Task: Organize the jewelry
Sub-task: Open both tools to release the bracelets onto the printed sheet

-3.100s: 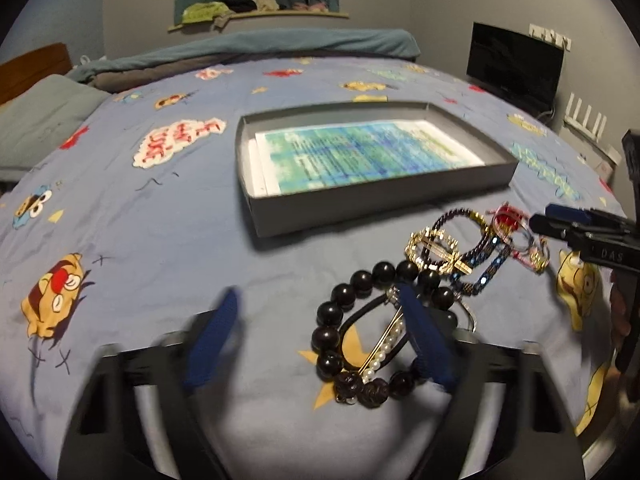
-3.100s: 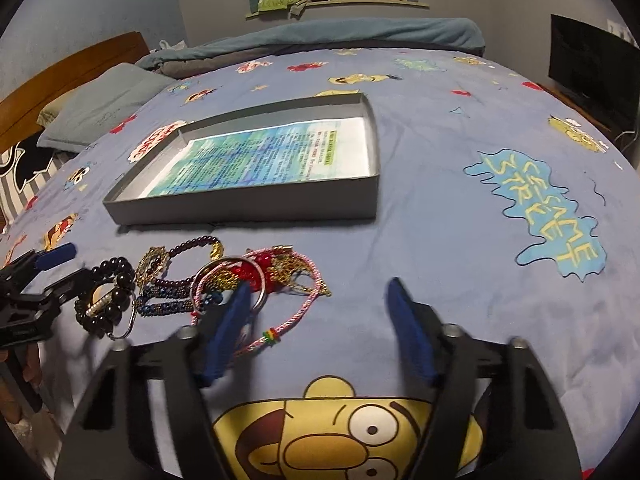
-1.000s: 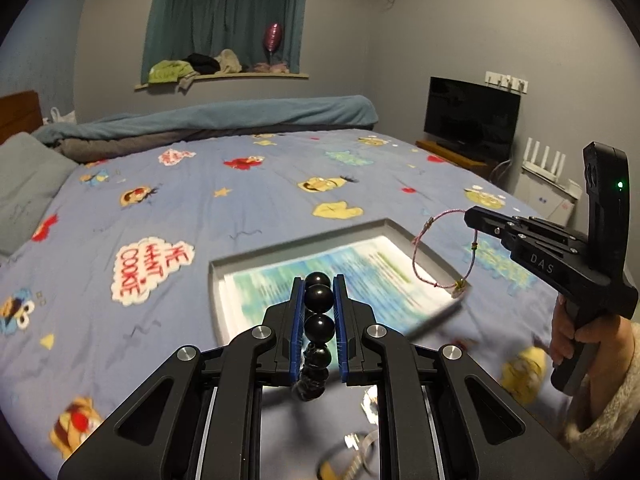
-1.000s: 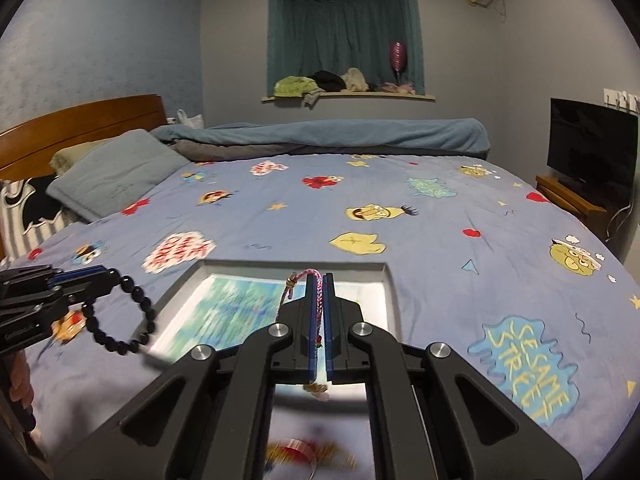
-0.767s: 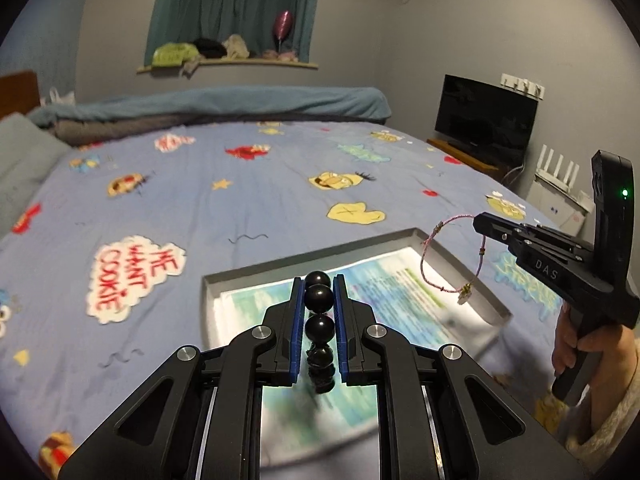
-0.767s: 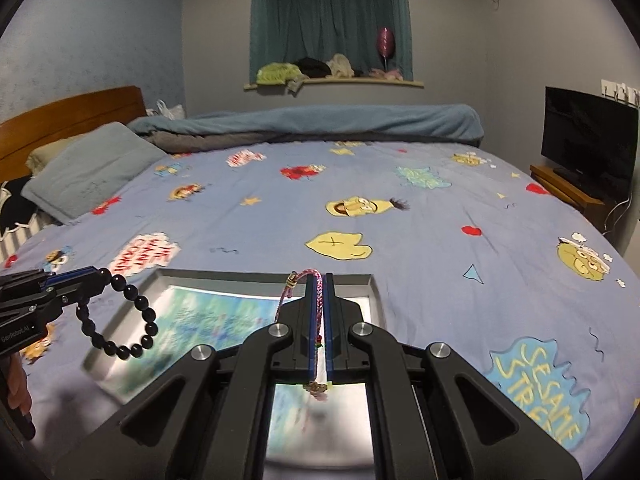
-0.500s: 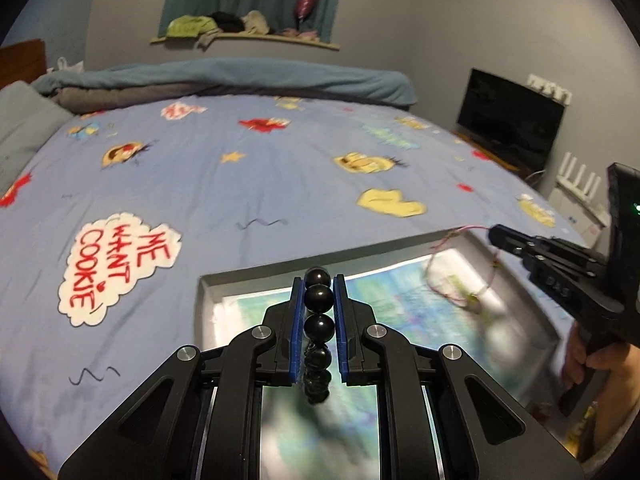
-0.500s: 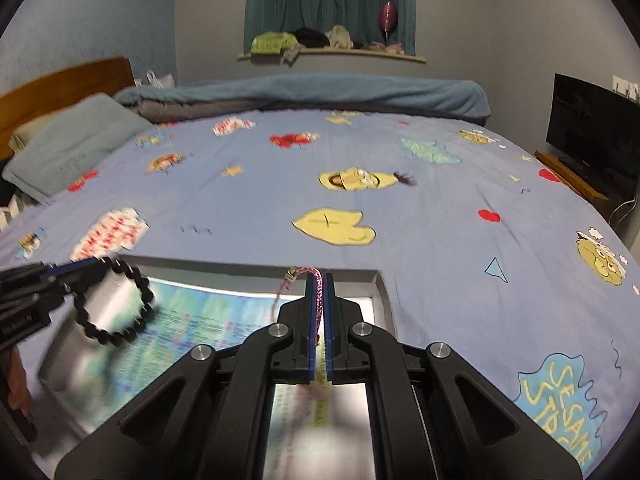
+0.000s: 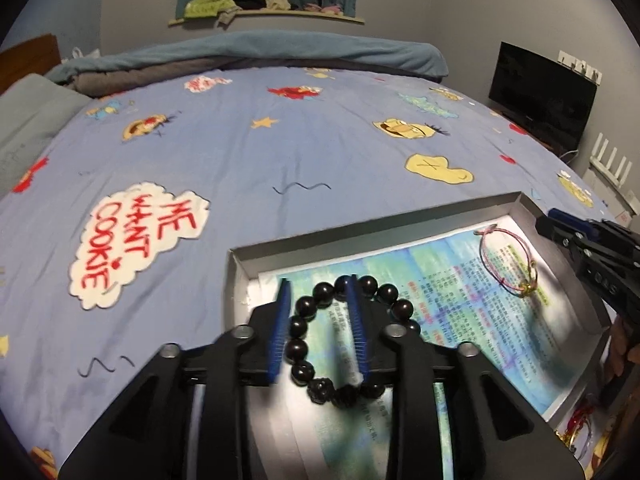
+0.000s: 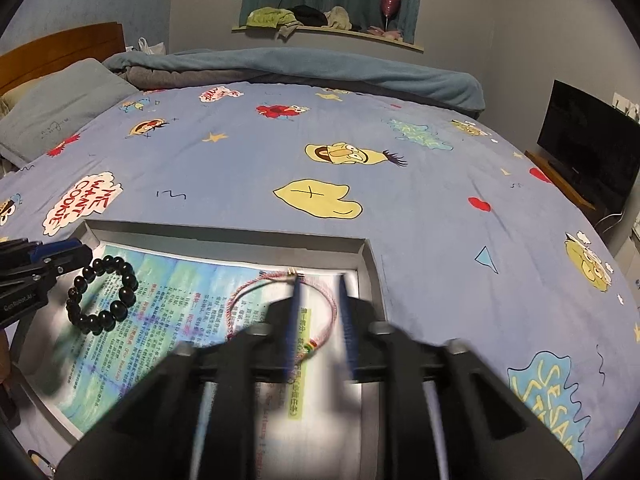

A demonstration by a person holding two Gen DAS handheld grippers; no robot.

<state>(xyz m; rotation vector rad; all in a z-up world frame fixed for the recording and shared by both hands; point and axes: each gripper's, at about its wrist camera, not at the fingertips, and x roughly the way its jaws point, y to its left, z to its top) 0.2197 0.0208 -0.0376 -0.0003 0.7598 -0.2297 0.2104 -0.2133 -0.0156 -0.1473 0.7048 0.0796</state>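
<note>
A shallow grey tray (image 9: 360, 234) lined with a blue-green printed sheet lies on the bed; it also shows in the right wrist view (image 10: 224, 238). A black bead bracelet (image 9: 306, 306) lies in the tray's left part, under my open left gripper (image 9: 318, 288); it also shows in the right wrist view (image 10: 102, 296). A pink cord bracelet (image 10: 276, 280) lies in the tray's right part, under my open right gripper (image 10: 318, 282); it also shows in the left wrist view (image 9: 506, 258). Both bracelets are free of the blue pads.
More jewelry (image 9: 580, 432), red and gold, lies on the blue cartoon bedsheet (image 9: 240, 152) just outside the tray's near right corner. A pillow (image 10: 56, 108) and a rolled duvet (image 10: 320, 72) lie at the head. A TV (image 10: 592, 152) stands to the right.
Both grippers came down over the tray and opened. The black bead bracelet and the pink cord bracelet were let go and now lie in the tray.
</note>
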